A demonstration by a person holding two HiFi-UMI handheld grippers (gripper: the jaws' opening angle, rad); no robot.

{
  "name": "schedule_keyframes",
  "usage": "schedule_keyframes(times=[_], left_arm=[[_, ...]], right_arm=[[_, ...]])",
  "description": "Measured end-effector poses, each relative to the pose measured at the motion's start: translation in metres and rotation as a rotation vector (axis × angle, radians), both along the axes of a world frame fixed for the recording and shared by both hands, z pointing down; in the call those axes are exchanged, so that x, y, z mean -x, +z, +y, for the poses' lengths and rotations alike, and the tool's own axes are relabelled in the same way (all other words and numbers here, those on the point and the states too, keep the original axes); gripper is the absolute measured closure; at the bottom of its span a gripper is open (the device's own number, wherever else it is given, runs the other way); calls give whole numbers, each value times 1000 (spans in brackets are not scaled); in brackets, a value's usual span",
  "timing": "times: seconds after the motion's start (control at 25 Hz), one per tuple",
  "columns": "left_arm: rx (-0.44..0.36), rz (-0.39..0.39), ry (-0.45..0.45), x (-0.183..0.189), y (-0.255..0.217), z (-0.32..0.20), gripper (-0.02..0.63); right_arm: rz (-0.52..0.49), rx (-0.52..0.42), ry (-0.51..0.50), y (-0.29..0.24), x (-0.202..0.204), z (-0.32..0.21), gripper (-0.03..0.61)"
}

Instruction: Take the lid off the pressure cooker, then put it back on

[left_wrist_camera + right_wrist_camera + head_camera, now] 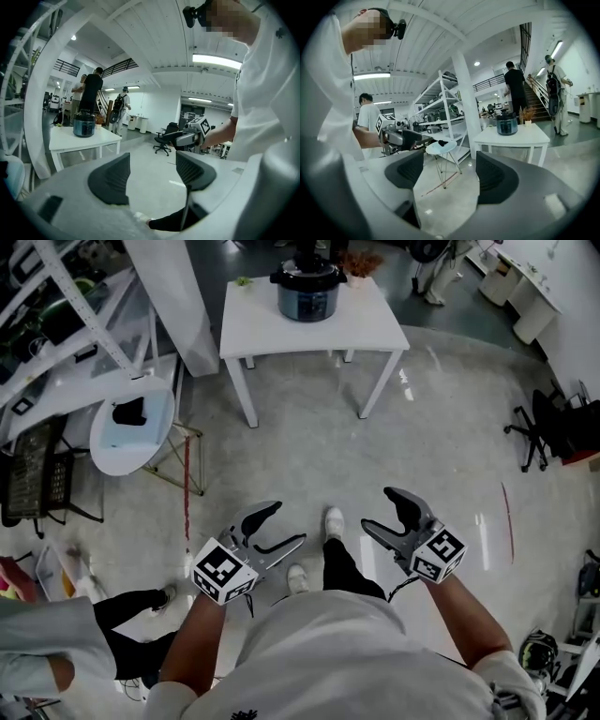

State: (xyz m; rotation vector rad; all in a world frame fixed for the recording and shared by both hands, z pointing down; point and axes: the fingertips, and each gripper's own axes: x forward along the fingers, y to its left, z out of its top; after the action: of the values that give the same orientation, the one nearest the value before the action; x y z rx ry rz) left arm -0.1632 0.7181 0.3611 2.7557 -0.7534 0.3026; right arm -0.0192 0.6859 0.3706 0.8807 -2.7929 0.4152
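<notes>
The dark blue pressure cooker (307, 294) stands at the back of a white table (281, 334) far ahead of me, its black lid (305, 276) on top. Both grippers hang over bare floor in front of my body, well short of the table. My left gripper (284, 524) is open with nothing between its jaws, and so is my right gripper (378, 510). The left gripper view shows the cooker (84, 125) small at left, beyond the open left gripper (152, 173). The right gripper view has the cooker (506, 124) at right, past the open right gripper (450, 171).
A small round white table (131, 427) with a black item stands at left, beside metal shelving (56, 324). A black office chair (542, 432) is at right. A dried plant (361, 262) sits next to the cooker. People (91, 93) stand behind the table, and another person (56, 643) is at my left.
</notes>
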Motion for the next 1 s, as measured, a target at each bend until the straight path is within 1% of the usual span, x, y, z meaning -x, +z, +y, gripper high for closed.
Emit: schedule_keyframes(times=[0.08,0.16,0.24,0.32,0.4,0.48,0.68,0.88,1.0], left_arm=[[-16,-16,-11,2,-3,-22,308],[-22,-27,-37,5,-7,-48,308],[-12,-27,-70,5,-12,-76,309],[1,-34,-96,0,-13,-106,319],[4,-56,-109,-9,-15,-137,325],[1,-72,-119,-19,-18,-169,328],[-17,-74,-168,-43,-27,-248,328],[-23,-76,-176,-73,-28,-308,333],[-23,-76,-168,-80,-29,-337,335]], right_arm=[[12,-18,1,0,-11,-25,216],[30,-35,-29,-2,-16,-52,219],[57,-54,-73,-5,-18,-83,225],[67,-71,-97,-10,-24,-117,230],[55,-83,-98,-16,-35,-153,250],[43,-90,-101,-20,-46,-186,255],[52,-99,-143,-18,-66,-261,256],[41,-105,-161,-18,-84,-320,262],[35,-110,-177,-22,-87,-348,267]])
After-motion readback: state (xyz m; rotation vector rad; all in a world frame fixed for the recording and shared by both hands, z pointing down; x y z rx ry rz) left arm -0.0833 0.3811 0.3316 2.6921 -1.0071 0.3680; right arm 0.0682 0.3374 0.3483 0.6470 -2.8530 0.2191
